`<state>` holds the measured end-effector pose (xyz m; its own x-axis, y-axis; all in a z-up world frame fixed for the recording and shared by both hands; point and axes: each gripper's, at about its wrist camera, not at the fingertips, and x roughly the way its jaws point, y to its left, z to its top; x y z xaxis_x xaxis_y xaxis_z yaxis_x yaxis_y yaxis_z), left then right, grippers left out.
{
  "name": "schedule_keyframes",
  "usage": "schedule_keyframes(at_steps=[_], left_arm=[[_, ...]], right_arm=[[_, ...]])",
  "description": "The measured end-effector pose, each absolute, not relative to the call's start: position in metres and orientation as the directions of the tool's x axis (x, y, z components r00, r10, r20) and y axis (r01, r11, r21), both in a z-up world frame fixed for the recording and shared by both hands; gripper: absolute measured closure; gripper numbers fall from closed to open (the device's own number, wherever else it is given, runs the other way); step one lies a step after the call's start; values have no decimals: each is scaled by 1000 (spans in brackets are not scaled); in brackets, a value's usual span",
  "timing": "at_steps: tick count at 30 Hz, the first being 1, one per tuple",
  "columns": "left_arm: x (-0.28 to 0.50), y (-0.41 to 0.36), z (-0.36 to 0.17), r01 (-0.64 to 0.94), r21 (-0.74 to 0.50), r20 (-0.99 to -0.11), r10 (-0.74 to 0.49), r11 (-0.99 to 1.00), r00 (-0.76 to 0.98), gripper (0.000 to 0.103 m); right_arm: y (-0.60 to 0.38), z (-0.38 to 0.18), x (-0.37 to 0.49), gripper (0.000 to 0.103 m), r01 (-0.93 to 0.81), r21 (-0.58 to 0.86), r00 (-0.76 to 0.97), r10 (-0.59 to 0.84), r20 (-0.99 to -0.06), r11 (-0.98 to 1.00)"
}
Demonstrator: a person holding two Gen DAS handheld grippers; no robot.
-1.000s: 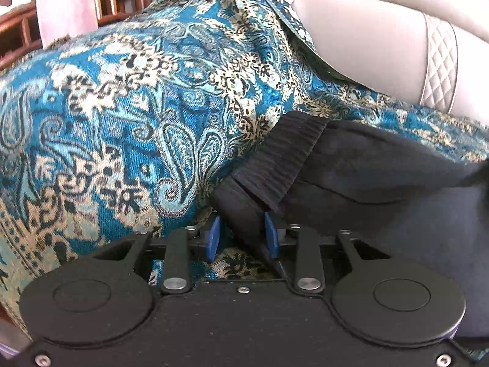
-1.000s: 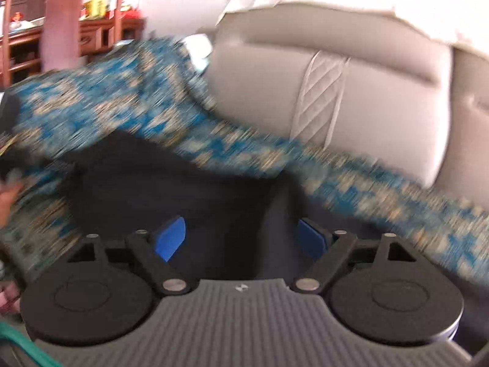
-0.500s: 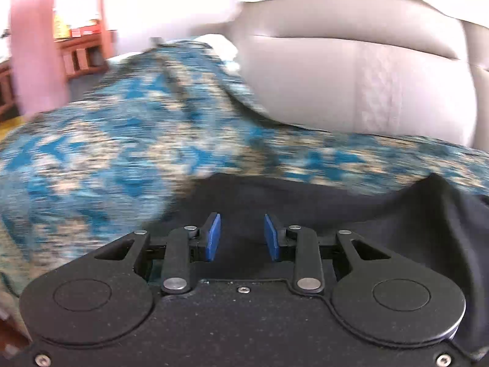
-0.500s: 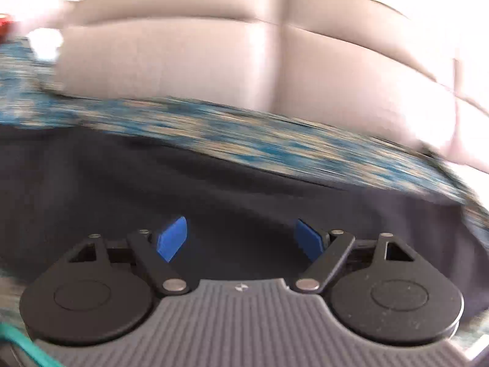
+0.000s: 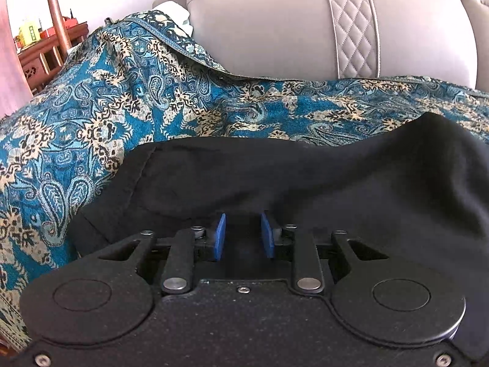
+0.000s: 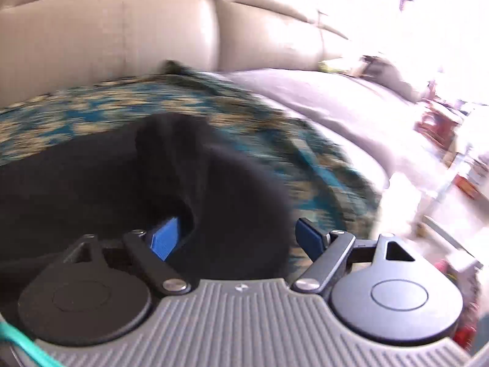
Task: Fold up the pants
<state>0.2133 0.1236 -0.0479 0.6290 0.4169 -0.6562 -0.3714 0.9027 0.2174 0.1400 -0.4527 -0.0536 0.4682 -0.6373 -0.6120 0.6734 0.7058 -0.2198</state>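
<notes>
Since a second ago, the ribbed waistband that lay between the left fingers is out of sight, and smooth black cloth now fills that gap; the right view has swung away from the quilted backrest toward the bright far end of the sofa.

Left hand-held gripper (image 5: 241, 236): its blue pads (image 5: 219, 237) stand a narrow gap apart with the black pants (image 5: 305, 183) bunched right at their tips. Dark fabric sits in the gap, but I cannot tell whether the pads actually pinch it. A stitched hem of the pants runs down to the left of the fingers, and the fabric rises in a hump at the right edge of this view.

Right hand-held gripper (image 6: 238, 238): the jaws are spread wide and released. A rounded fold of the pants (image 6: 214, 189) bulges up between them, covering part of the left blue pad (image 6: 163, 238); the right pad sits clear of the cloth. This view is motion-blurred.

Both views show the pants lying on a teal paisley throw (image 5: 91, 116) spread over the seat of a grey sofa (image 5: 275, 30). Behind the throw is the sofa's backrest with a quilted diamond strip (image 5: 354, 21). At the far left, wooden furniture (image 5: 42, 55) stands beyond the sofa.
</notes>
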Motion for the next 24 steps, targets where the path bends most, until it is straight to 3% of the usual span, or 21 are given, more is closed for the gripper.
schedule_keyframes(at_steps=[6, 8, 14, 17, 20, 21, 22, 24], left_arm=[[217, 119, -51, -364, 262, -640, 444, 894, 627, 76], [216, 118, -52, -362, 270, -632, 448, 892, 632, 77], [213, 120, -52, -366, 255, -627, 441, 895, 642, 77], [213, 119, -53, -361, 261, -624, 442, 895, 645, 76], [212, 117, -54, -354, 269, -616, 443, 895, 651, 76], [212, 117, -54, -351, 273, -613, 443, 896, 654, 76], [211, 116, -54, -348, 275, -610, 442, 896, 657, 76], [210, 117, -55, -342, 276, -605, 439, 898, 664, 76]], right_arm=[[-469, -50, 122, 18, 777, -257, 366, -744, -559, 575], [-461, -41, 120, 18, 765, -221, 422, -730, -537, 605], [-394, -17, 170, 18, 422, 2, 706, -327, -627, 907], [-355, -19, 215, 18, 287, 138, 717, -117, -687, 948], [-316, -31, 254, 19, 244, 121, 679, -80, -730, 962], [-305, -39, 263, 22, 253, 95, 653, -98, -751, 963], [-297, -43, 267, 35, 269, 61, 641, -132, -757, 961], [-283, -44, 270, 71, 263, -33, 658, -204, -725, 964]])
